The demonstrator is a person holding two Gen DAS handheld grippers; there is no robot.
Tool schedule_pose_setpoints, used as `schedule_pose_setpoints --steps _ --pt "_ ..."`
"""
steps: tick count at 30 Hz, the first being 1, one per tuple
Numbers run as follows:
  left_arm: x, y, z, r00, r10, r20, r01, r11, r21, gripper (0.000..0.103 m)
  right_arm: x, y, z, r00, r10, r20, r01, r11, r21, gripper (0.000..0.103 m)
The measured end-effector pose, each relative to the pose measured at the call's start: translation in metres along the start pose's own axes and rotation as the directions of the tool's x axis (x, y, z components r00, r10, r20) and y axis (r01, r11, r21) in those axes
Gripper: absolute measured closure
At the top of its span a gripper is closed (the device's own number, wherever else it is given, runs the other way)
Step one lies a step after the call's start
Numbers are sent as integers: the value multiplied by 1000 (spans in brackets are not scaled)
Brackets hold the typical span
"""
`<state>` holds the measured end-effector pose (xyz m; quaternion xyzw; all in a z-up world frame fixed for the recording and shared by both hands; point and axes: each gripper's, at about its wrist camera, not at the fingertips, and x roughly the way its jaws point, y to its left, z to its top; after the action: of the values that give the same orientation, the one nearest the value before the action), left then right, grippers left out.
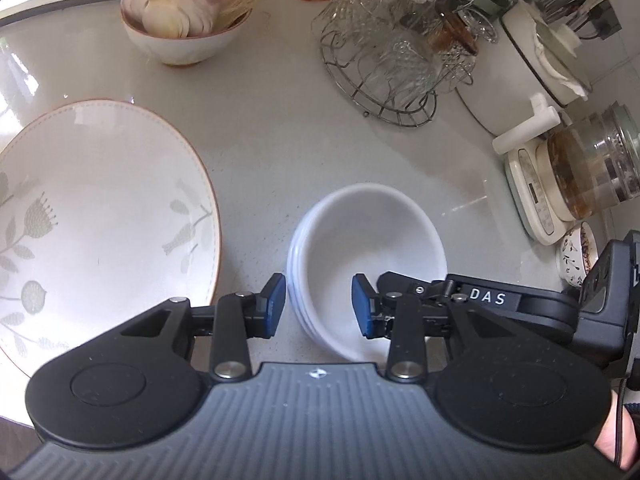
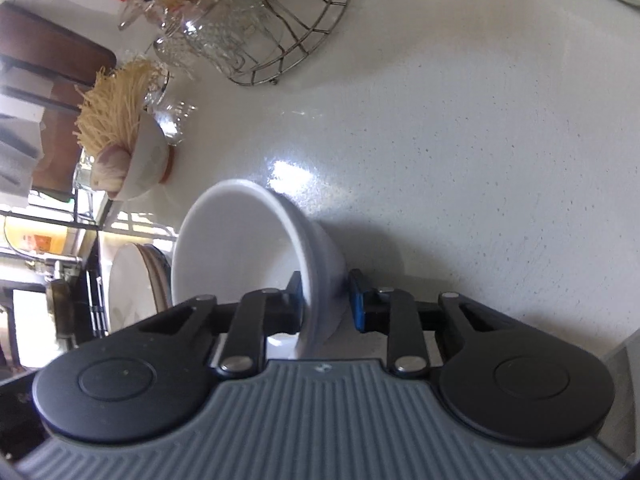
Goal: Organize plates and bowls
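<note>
Left wrist view: the left hand-held gripper (image 1: 319,306) points steeply down at the desk (image 1: 280,132), its jaws standing apart around the near-left rim of a stack of white bowls (image 1: 370,248); one blue pad sits outside the rim, the other inside, and neither presses on it. From the right, the right hand-held gripper (image 1: 384,294) reaches into the same top bowl, and white letters reading "DAS" show on its black arm. A bit of a hand (image 1: 612,440) shows at the lower right edge. Just left of the stack lies a large plate (image 1: 100,216) with a grey leaf pattern and a thin orange rim. Farther off stand a bowl of sliced onion (image 1: 176,20), a wire basket of glasses (image 1: 392,60) and an electric kettle (image 1: 580,184).

Right wrist view: the right hand-held gripper (image 2: 326,300) is rolled sideways and clamped on the wall of the top white bowl (image 2: 248,248), one pad inside, one outside
</note>
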<state>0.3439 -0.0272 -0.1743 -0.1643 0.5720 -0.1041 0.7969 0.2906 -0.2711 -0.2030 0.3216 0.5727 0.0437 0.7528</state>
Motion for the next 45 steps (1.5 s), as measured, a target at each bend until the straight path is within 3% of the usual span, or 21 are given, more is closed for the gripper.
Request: schedule_pose_setpoints --steps 4,16,21,28,33,40,45 --pt "1 -1 2 1000 7 10 -7 1000 -10 50 -4 -5 -2 1000 -1 3 1 1000 8 84" --pt "31 -25 -8 999 -7 -43 9 999 42 50 -27 -28 -3 1000 -11 29 10 999 34 84" --pt "40 -27 -15 998 -14 -56 15 1000 7 50 -31 -36 -4 1000 5 16 -5 999 48 84" --pt "40 -27 -27 999 -42 -15 41 997 -60 58 -42 -39 -5 999 21 26 -22 1000 8 84" --pt "37 -31 -34 998 -60 10 60 992 -115 74 -47 -43 -5 1000 24 20 -23 999 -22 84" --pt "29 -45 -44 999 -27 36 31 994 -105 76 -54 -50 -10 999 42 15 -42 998 -41 84" --pt "24 -47 -48 998 -53 14 54 994 -96 77 -66 -50 -18 998 30 52 -28 999 -30 84"
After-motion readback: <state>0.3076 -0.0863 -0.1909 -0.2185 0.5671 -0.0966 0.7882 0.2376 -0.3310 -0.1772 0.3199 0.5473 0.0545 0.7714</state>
